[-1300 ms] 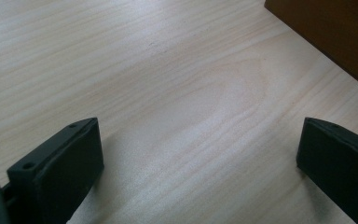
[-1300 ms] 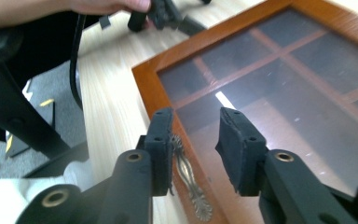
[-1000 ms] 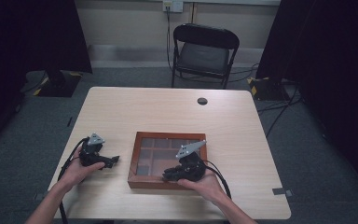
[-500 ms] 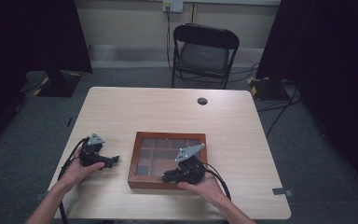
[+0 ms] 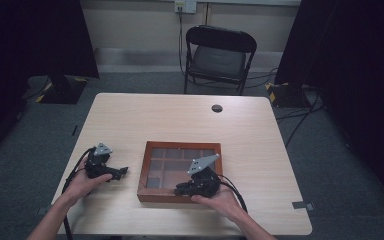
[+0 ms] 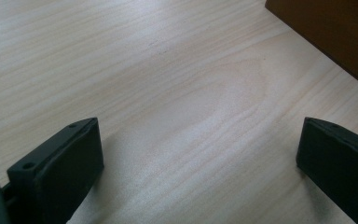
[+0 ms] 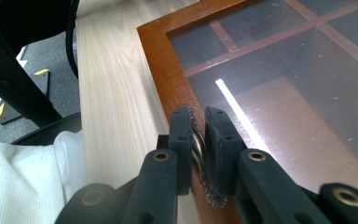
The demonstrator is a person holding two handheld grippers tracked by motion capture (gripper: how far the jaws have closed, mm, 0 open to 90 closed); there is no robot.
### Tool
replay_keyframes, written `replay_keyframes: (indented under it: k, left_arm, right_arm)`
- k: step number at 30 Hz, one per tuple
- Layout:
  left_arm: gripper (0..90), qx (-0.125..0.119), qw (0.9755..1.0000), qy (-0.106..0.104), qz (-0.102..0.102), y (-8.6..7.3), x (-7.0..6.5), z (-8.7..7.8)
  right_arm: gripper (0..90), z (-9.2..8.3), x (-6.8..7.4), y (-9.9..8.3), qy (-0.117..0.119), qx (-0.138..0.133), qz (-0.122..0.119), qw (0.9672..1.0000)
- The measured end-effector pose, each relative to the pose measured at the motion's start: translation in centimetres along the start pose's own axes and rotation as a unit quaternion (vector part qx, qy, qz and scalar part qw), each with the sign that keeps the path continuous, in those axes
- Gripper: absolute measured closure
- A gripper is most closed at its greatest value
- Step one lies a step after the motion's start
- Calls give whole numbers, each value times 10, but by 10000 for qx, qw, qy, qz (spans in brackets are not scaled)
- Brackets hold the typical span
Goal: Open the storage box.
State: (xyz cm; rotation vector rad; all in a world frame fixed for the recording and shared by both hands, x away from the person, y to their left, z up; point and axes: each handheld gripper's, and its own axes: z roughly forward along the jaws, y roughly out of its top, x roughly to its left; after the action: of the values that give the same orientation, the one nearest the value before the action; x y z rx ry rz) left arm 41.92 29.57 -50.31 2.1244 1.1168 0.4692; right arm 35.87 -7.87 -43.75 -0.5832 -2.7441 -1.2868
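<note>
Pale wooden table (image 5: 260,145) on grey carpet (folding chair (image 5: 219,55) behind), left gripper (image 6: 196,154) spread, right gripper (image 7: 199,128) pinching a metal latch (image 7: 197,142)

A black folding chair (image 5: 219,55) stands beyond the far edge of the bench (image 5: 150,120). A small dark disc (image 5: 217,108) lies near that edge. A wall outlet (image 5: 185,6) sits above the chair.
</note>
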Motion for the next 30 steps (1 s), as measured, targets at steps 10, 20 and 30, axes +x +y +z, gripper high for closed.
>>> replay_keyframes:
  k: [10, 20, 30]
  left_arm:
    - [0, -4, 10000, 0, -6, 0, 0, 0]
    - [0, -4, 10000, 0, -8, 0, 0, 0]
    - [0, 6, 10000, 2, 5, 0, 0, 0]
  right_arm:
    - [820, -6, 0, 3, 52, 1, 16, 10000]
    - [820, -11, -1, 6, 84, -83, 44, 9999]
    - [820, -17, -2, 12, 139, -189, 101, 9997]
